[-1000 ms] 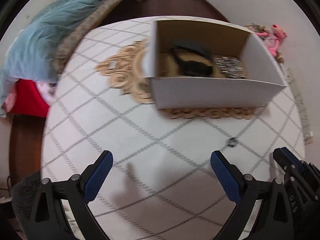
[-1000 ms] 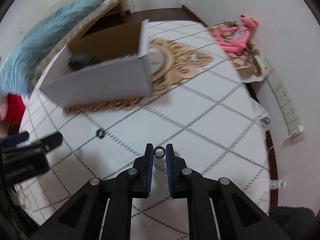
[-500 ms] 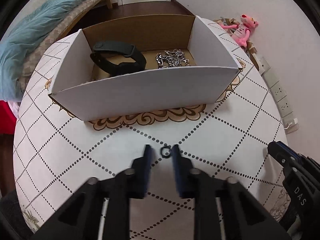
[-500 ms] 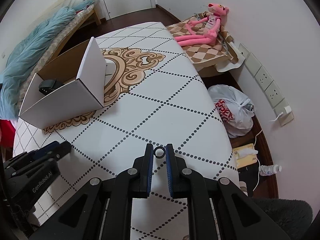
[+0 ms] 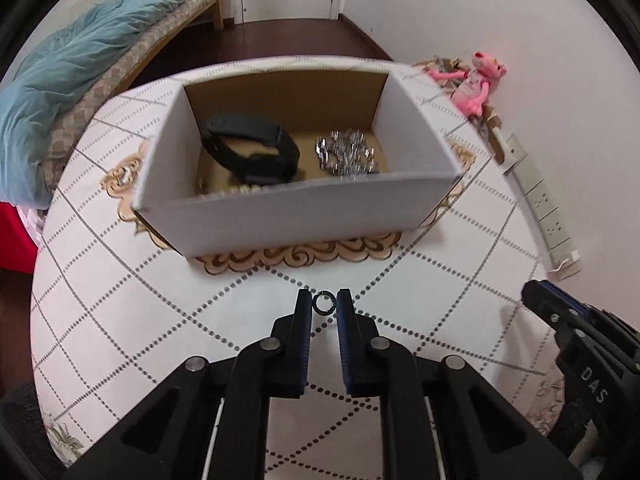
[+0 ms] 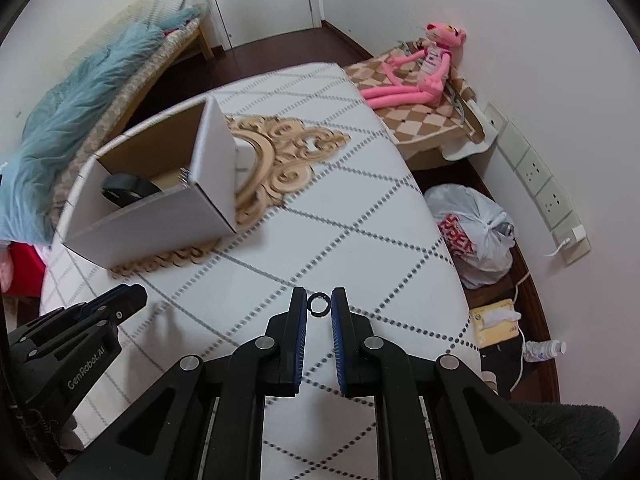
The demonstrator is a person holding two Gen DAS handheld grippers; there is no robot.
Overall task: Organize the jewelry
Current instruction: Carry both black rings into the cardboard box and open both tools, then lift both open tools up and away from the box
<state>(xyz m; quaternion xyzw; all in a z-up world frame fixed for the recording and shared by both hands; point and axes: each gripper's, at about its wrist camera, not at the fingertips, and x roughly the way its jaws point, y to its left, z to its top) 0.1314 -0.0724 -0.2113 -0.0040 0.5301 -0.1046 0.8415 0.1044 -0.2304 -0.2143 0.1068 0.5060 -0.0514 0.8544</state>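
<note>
My left gripper (image 5: pixel 323 305) is shut on a small dark ring (image 5: pixel 323 304), held above the table in front of the white cardboard box (image 5: pixel 304 216). The box holds a black wristband (image 5: pixel 252 150) and a silver chain (image 5: pixel 347 152). My right gripper (image 6: pixel 319 304) is shut on another small dark ring (image 6: pixel 319 303) over the table's right part. The box also shows in the right wrist view (image 6: pixel 152 224), to the upper left. Each gripper shows in the other's view: the right one (image 5: pixel 576 336), the left one (image 6: pixel 80 332).
The round table (image 5: pixel 120 320) has a white diamond-pattern cloth with a gold ornament (image 6: pixel 280 160). A bed with a teal blanket (image 5: pixel 72 76) lies left. A pink plush toy (image 6: pixel 420 68), a plastic bag (image 6: pixel 476 236) and wall sockets (image 6: pixel 536 184) are at the right.
My left gripper shut on the ring that lay on the table and lifted it, now facing the box more closely. My right gripper kept hold of its ring and swung slightly.
</note>
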